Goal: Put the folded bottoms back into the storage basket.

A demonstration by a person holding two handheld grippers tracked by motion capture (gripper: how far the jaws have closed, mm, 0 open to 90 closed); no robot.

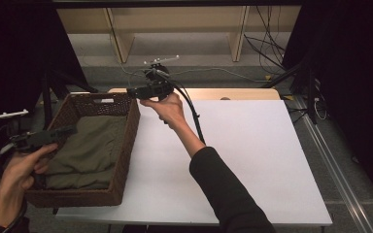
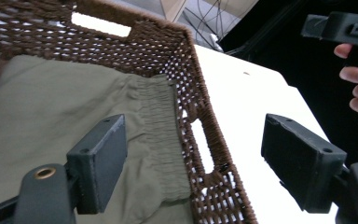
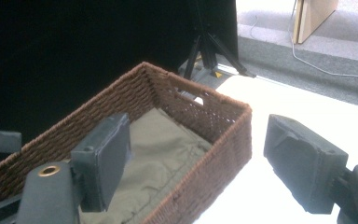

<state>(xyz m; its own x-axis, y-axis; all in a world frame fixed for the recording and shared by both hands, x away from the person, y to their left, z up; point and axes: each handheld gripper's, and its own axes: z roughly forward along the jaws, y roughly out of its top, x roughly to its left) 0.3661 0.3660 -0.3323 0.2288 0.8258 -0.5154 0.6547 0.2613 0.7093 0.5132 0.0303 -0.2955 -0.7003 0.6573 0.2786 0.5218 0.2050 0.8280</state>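
High view: a brown woven wicker basket (image 1: 126, 145) with cut-out handles sits at the left edge of the white rectangular table (image 1: 252, 160); a folded olive-green cloth garment (image 1: 85, 150) lies flat inside it, covering the bottom. The left hand (image 1: 14, 177) holds the left gripper (image 1: 65, 131) above the basket's near-left corner; its jaws stand released, wide apart, one over the garment (image 2: 51, 107) and one beyond the basket wall (image 2: 200, 121) over the table, gripping nothing. The right hand (image 1: 167, 109) holds the right gripper (image 1: 132, 91) just above the basket's far-right corner; its jaws are likewise spread and empty, the basket (image 3: 223, 135) below them.
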